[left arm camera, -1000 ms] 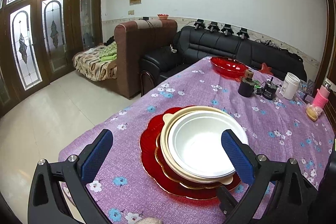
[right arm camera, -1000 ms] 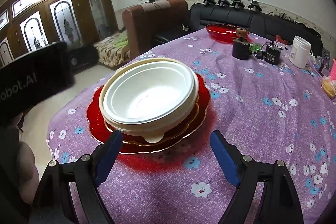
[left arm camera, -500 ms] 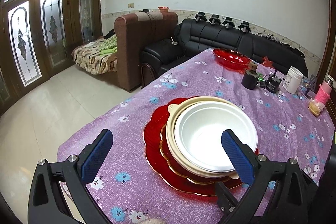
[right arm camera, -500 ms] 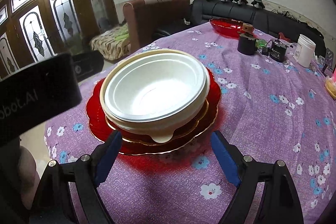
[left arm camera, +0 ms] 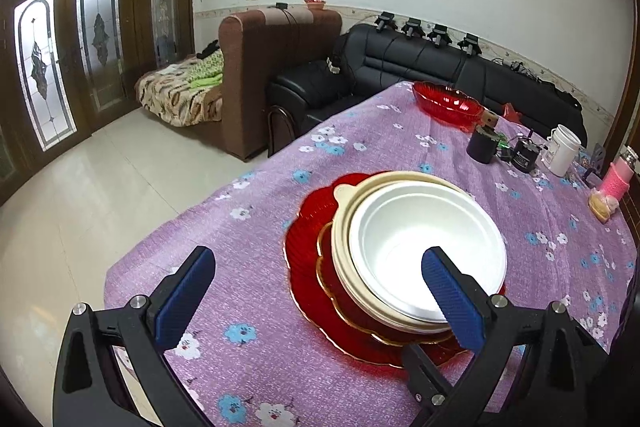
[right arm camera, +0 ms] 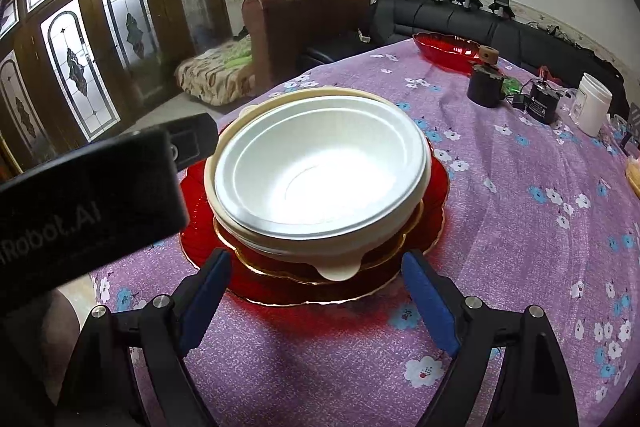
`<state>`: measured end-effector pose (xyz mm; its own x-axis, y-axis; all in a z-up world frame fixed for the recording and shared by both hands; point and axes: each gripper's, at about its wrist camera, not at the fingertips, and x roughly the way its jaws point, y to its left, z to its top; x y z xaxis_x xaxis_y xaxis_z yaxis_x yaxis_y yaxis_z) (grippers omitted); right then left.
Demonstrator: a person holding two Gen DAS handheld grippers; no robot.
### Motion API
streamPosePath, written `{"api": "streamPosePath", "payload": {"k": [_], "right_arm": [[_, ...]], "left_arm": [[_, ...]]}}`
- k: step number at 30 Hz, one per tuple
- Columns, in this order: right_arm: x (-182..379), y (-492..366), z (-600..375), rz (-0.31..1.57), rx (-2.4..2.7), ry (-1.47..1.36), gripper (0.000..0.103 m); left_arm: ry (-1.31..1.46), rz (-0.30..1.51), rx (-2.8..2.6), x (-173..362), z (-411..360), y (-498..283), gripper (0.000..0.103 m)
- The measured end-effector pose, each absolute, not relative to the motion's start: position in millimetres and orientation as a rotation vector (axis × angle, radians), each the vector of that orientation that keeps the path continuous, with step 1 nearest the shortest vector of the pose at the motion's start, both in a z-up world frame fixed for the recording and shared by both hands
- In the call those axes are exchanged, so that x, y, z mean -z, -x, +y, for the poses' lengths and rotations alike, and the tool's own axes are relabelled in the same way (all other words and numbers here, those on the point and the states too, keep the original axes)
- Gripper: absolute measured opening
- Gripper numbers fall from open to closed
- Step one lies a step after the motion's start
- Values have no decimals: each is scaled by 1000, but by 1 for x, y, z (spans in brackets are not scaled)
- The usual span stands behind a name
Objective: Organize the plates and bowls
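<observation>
Both spread, pinching nothing: left tool and right tool near white bowl, stacked on red plate.

Your left wrist view looks down from the table's near corner, your right wrist view sits closer and lower, and both share the stacked white bowl and sofas beyond.

Stack at table centre: two bowls, white in cream; two red plates, small on large. At 1 o'clock: one red dish, two black cylinders, one white jar.
</observation>
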<state>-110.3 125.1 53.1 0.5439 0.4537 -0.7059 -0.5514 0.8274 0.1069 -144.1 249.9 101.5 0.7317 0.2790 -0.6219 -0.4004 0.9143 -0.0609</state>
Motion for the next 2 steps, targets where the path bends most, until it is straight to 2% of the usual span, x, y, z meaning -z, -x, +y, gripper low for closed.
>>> {"api": "streamPosePath", "payload": {"k": [2], "right_arm": [[-54, 110, 124, 796, -604, 127, 90]], "left_arm": [[193, 645, -374, -105, 249, 145, 103]]}}
